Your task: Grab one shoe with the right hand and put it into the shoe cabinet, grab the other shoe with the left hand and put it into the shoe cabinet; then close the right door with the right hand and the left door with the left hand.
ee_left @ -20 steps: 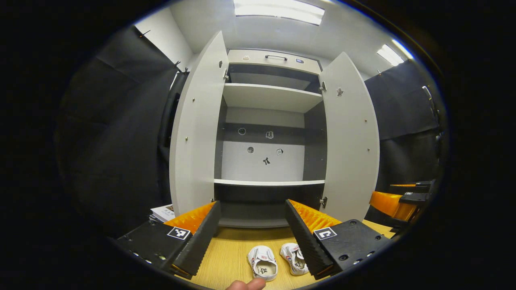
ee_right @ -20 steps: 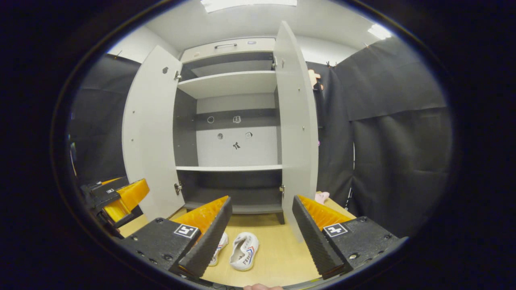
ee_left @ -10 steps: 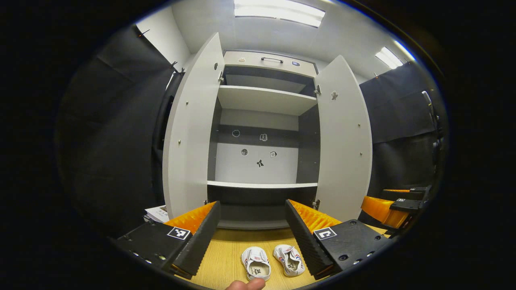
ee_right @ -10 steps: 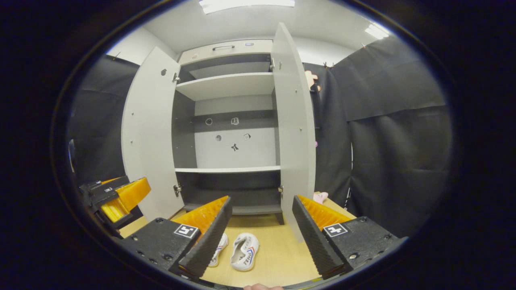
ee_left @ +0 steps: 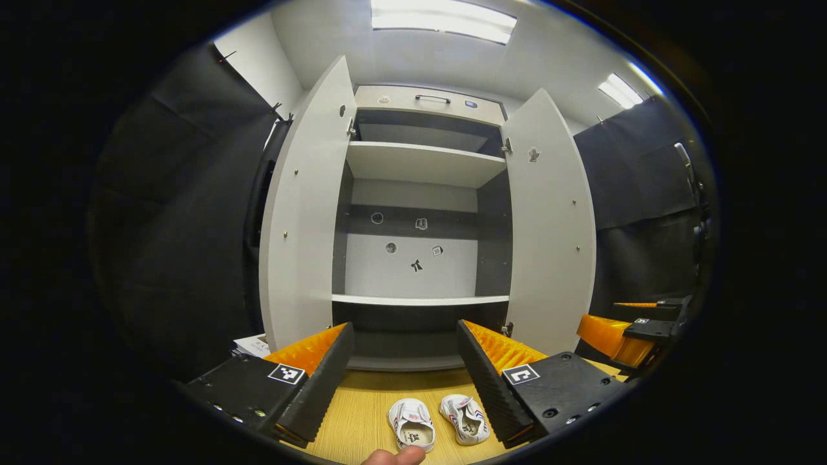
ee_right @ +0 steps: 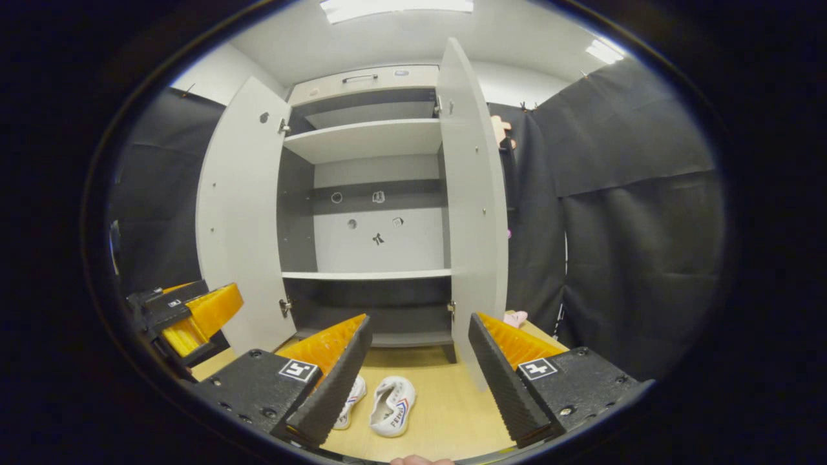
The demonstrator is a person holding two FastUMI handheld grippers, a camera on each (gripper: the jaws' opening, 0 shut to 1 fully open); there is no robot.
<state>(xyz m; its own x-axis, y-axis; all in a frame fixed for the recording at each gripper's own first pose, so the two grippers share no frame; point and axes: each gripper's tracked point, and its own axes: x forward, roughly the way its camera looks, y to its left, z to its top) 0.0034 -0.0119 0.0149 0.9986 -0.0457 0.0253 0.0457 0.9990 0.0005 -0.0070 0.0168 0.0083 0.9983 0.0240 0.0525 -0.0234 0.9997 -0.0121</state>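
Both doors (ee_left: 303, 213) swung wide; cabinet (ee_left: 417, 226) shelves bare, seemingly free passage above the shoes (ee_left: 412, 431)

place: staged recording booth, not a lived-in home | walls: black cloth (ee_right: 633, 213) hung and clipped on every side | ceiling: flat panel lights (ee_left: 443, 18) | furniture: one white shoe cabinet (ee_left: 420, 226), both doors open, shelves bare, standing on a wooden desk (ee_right: 446, 413) | back panel: small stickers
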